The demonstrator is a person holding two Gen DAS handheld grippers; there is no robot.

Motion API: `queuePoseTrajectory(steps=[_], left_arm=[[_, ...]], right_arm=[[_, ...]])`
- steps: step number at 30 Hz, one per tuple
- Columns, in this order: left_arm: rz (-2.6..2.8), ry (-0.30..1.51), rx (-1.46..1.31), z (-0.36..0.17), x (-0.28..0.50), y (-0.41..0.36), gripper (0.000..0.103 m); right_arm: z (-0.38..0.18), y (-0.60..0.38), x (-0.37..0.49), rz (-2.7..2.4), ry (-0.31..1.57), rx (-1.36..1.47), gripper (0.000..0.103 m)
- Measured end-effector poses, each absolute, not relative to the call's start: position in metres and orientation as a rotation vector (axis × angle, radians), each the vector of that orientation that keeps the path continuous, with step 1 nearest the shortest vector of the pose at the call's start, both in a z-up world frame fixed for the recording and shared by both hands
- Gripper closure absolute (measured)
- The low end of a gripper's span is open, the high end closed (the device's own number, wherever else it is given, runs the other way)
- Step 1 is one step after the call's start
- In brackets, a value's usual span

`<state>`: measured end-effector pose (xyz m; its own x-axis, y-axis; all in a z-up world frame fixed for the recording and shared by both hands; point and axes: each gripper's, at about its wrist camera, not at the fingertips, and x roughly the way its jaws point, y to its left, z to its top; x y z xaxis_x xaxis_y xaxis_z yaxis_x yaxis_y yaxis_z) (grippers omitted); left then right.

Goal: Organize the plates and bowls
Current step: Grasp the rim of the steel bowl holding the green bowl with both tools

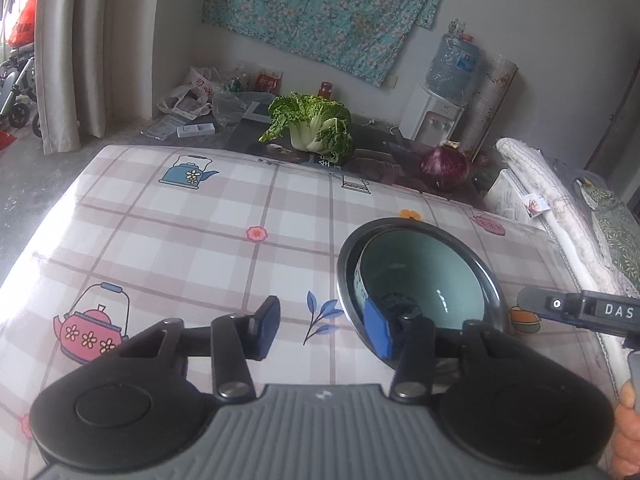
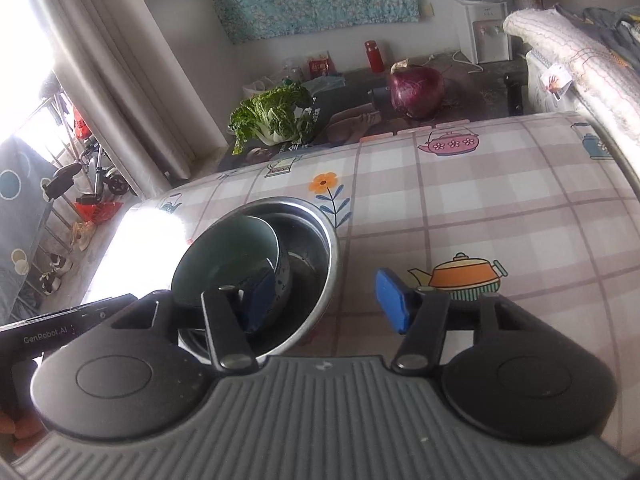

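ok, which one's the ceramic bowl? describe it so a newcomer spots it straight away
Start at the table with the checked teapot-print cloth. One shiny metal bowl stands on it, and the ceramic bowl sits tilted inside that, leaning against one side. It is the smaller one, dull blue-green inside instead of silvery.

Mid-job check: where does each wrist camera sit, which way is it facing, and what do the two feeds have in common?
Left wrist: on the left gripper, looking down across the checked tablecloth; metal bowl holding a green bowl at right; right gripper's finger and a hand edge show.
Right wrist: on the right gripper, same slant; bowls at left, left gripper's finger beside them.
Shared: nested bowls, cabbage, red onion, water dispenser.
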<state>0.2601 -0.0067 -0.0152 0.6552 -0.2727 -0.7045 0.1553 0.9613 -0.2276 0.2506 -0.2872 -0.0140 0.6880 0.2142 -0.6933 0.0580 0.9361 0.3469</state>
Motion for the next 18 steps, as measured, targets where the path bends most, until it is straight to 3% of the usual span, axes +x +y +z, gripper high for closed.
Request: queuePoseTrajectory(steps=[2, 7, 18], left_arm=[[-0.247, 0.846, -0.154, -0.022, 0.268, -0.010, 0.070], [-0.246, 0.858, -0.129, -0.033, 0.278, -0.022, 0.073], [-0.227, 0.872, -0.094, -0.031, 0.294, -0.031, 0.069]], right_arm=[[-0.024, -0.288, 0.262, 0.092, 0.837, 0.375, 0.056], [-0.043, -0.289, 0.281, 0.099, 0.878, 0.380, 0.061], [-0.071, -0.294, 0.299, 0.156, 0.940, 0.452, 0.079]])
